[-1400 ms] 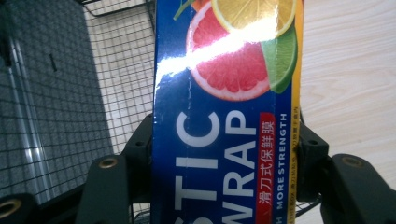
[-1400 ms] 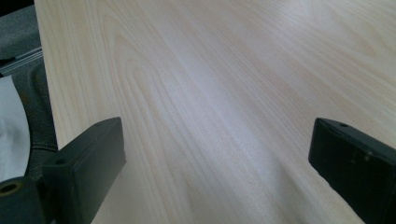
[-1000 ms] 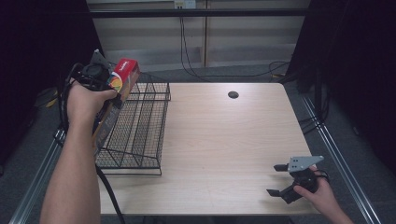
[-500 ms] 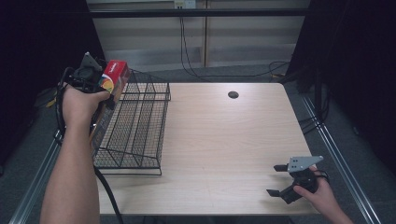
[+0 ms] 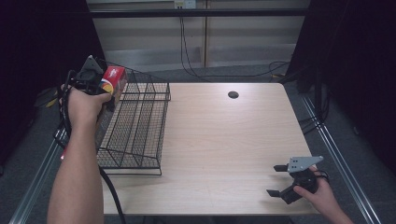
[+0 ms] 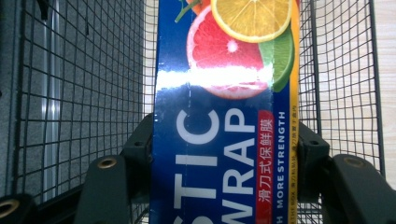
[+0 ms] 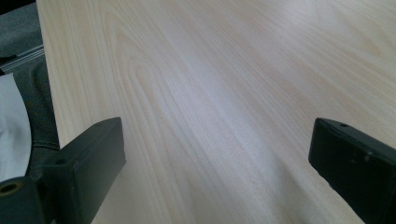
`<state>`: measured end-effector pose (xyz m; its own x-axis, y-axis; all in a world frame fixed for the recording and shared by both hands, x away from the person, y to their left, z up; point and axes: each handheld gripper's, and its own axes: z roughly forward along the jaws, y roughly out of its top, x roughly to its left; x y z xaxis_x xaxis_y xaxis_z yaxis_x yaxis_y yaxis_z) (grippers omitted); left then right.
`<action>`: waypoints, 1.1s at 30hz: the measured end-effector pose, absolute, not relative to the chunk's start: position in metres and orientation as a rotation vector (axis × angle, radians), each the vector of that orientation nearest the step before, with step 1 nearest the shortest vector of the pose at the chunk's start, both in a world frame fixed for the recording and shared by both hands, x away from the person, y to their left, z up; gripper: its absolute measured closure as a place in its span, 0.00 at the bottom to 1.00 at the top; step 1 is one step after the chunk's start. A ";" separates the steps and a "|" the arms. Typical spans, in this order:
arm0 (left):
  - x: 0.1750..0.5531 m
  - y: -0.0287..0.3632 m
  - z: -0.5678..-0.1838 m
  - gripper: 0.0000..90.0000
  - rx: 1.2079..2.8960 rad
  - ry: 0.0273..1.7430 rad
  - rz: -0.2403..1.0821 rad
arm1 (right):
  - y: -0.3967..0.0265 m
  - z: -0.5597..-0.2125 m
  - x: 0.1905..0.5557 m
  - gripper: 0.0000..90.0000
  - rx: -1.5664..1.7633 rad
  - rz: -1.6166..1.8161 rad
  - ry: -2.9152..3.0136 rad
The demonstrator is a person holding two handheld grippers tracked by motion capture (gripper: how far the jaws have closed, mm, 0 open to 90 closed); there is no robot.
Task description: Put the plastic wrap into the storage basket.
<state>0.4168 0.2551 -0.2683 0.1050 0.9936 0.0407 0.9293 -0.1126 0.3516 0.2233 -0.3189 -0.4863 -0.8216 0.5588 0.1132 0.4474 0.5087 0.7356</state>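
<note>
In the left gripper view, a blue plastic wrap box [image 6: 224, 140] is being gripped by the left gripper [image 6: 224, 154], one black jaw being pressed against each long side. Citrus slices and the white letters "WRAP" are being displayed on the face between the jaws, details too small to be read in the high view. Behind and around the box, the black wire rack [image 6: 84, 93] is being shown.

In the high view, the box's red end is being held just beyond the left gripper [image 5: 95, 81], above the rack's far left corner [image 5: 140, 126].

The right gripper [image 5: 289, 182] is being held with its jaws spread wide and nothing between them; in the right gripper view, bare wooden table [image 7: 224, 93] is being shown between them.
</note>
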 end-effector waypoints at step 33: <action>0.437 0.249 -0.297 0.44 2.192 2.036 0.357 | -0.320 -0.488 0.224 0.04 0.876 1.204 2.612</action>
<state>0.4370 0.2489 -0.2971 0.0626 0.9944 0.0851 0.9640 -0.0823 0.2530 0.2235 -0.3197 -0.4880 -0.8220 0.5577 0.1150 0.4498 0.5120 0.7318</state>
